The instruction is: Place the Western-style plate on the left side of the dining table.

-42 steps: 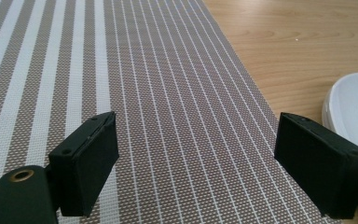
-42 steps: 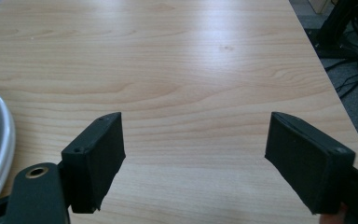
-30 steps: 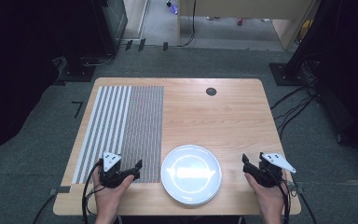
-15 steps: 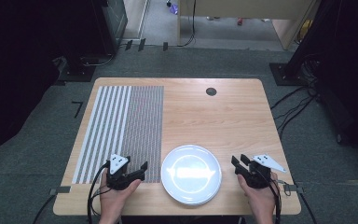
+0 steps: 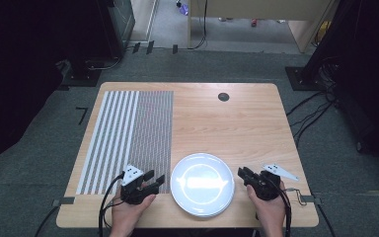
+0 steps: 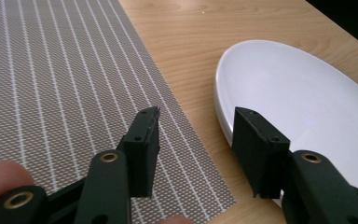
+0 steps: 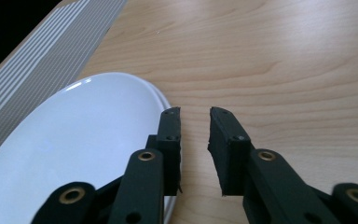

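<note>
Both tongs, left (image 5: 154,178) and right (image 5: 243,174), closing emptily, flank the white plate (image 5: 202,184).

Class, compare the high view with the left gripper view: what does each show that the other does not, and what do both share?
Only the high view: the round black grommet at the table's far edge, the grey carpet, the right gripper beside the plate, and both hands.

Only the left gripper view: the placemat's fine woven mesh up close, and a gap between the left gripper jaws, which have just been closing with nothing between them.

Both: the white plate, the striped placemat and the wooden table.
</note>
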Tool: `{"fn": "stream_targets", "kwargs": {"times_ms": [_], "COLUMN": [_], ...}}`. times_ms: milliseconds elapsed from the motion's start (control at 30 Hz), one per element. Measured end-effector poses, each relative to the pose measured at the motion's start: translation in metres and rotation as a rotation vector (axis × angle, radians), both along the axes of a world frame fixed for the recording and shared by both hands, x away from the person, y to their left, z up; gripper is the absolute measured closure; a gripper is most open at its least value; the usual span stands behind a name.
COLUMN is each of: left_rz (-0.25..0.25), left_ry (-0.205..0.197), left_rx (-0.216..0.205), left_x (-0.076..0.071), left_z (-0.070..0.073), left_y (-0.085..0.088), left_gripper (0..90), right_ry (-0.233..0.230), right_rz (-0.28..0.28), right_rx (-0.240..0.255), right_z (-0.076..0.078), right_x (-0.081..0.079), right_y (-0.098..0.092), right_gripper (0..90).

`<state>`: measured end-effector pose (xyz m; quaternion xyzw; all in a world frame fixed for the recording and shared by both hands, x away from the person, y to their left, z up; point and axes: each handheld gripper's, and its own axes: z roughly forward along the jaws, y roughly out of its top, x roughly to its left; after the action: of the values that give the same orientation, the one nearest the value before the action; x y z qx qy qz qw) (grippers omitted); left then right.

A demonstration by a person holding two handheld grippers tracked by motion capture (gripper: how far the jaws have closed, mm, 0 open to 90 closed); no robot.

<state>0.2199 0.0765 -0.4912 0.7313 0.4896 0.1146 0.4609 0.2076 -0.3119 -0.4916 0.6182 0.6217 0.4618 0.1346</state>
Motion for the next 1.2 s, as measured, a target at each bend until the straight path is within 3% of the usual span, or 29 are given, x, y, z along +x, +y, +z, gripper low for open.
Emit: {"fn": "stream_targets", "kwargs": {"times_ms": [167,433,667,933,1200], "left_rz": [-0.036,-0.081,-0.128,-0.156,-0.157], "left_ry": [0.027,0.061,0.102,0.129,0.145], "left_rx": [-0.033,-0.036,-0.032,-0.042,-0.051], "left_x": [-0.002,-0.004,-0.004,-0.006,-0.007], "left_z": [-0.002,-0.007,-0.013,-0.017,-0.017], "left_y": [-0.004,-0.013,-0.018,-0.024,-0.024], "left_gripper": [58.6,59.1,58.6,61.1,61.5], "right_ry": [0.057,0.117,0.15,0.156,0.145], "right_rz": [0.018,0.041,0.064,0.07,0.066], "right_rx": [0.079,0.078,0.113,0.142,0.139], "right_z": [-0.005,-0.011,-0.012,-0.013,-0.014], "right_x": [0.002,0.004,0.004,0.005,0.004], "right_y": [0.002,0.006,0.007,0.006,0.006], "right_gripper": [79.6,81.2,84.6,84.9,86.5]}}
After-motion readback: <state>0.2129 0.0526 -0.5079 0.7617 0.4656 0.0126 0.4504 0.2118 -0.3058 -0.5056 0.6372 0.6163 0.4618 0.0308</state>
